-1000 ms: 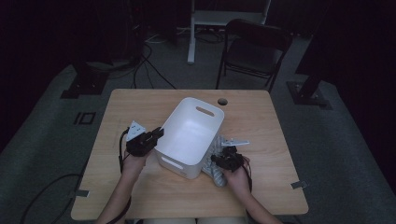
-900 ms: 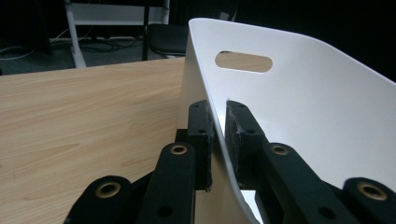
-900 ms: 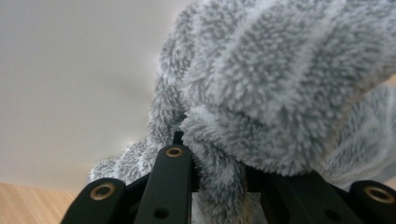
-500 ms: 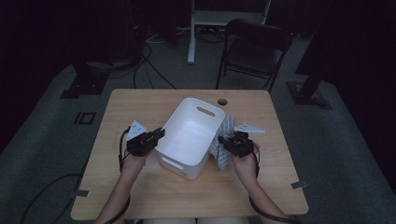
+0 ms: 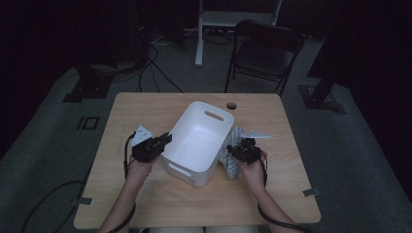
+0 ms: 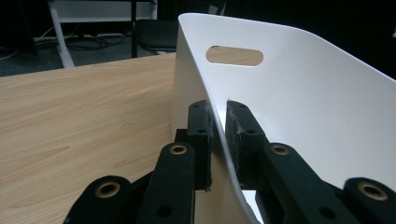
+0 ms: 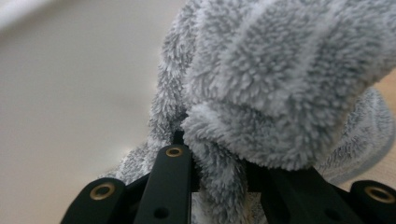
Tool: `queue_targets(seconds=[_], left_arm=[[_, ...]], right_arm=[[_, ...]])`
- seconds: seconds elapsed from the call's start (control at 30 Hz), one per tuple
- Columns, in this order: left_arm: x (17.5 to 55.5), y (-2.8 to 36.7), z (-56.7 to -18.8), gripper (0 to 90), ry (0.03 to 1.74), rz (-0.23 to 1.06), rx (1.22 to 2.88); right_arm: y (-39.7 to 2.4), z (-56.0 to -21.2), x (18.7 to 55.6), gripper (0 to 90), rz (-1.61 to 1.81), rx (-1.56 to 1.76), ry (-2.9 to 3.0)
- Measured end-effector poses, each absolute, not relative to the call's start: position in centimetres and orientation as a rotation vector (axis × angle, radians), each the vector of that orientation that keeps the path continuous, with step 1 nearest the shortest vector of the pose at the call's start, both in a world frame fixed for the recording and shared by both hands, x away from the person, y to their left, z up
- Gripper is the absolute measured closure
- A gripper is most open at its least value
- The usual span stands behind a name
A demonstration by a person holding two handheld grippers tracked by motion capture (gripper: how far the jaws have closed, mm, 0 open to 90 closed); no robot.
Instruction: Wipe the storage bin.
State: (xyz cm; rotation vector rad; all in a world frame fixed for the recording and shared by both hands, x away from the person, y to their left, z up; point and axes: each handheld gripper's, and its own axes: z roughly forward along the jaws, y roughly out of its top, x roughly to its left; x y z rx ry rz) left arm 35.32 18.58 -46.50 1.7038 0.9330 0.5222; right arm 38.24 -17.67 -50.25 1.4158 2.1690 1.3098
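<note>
We've got the left gripper (image 5: 165, 140) pinching the left wall of the white bin (image 5: 197, 145), steadying it on the table (image 5: 145, 107). Right gripper (image 5: 232, 150) clamps the grey fluffy cloth (image 5: 234, 167) just right of the bin. Next: lift it over the rim, drop it in.

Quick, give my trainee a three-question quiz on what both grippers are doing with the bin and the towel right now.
1. True or false: the left gripper is clamped on the white bin's wall.
2. What does the right gripper hold: A a chair, B a fluffy grey towel, C a cable?
3. On which side of the bin does the towel lie in the high view?

Key: 1 true. 2 B. 3 The right side, beside the bin, not inside.
</note>
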Motion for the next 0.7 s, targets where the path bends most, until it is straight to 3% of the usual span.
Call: queue_targets(seconds=[0.37,0.7], left_arm=[[35.3,18.6,-46.6,80.6,0.948,0.538,1.686],[35.4,18.5,-46.5,81.1,0.933,0.531,1.707]], right_arm=[[-17.2,-53.3,39.1,77.8,1.216,1.473,2.22],[-19.0,-47.5,38.8,77.5,1.402,1.339,2.096]])
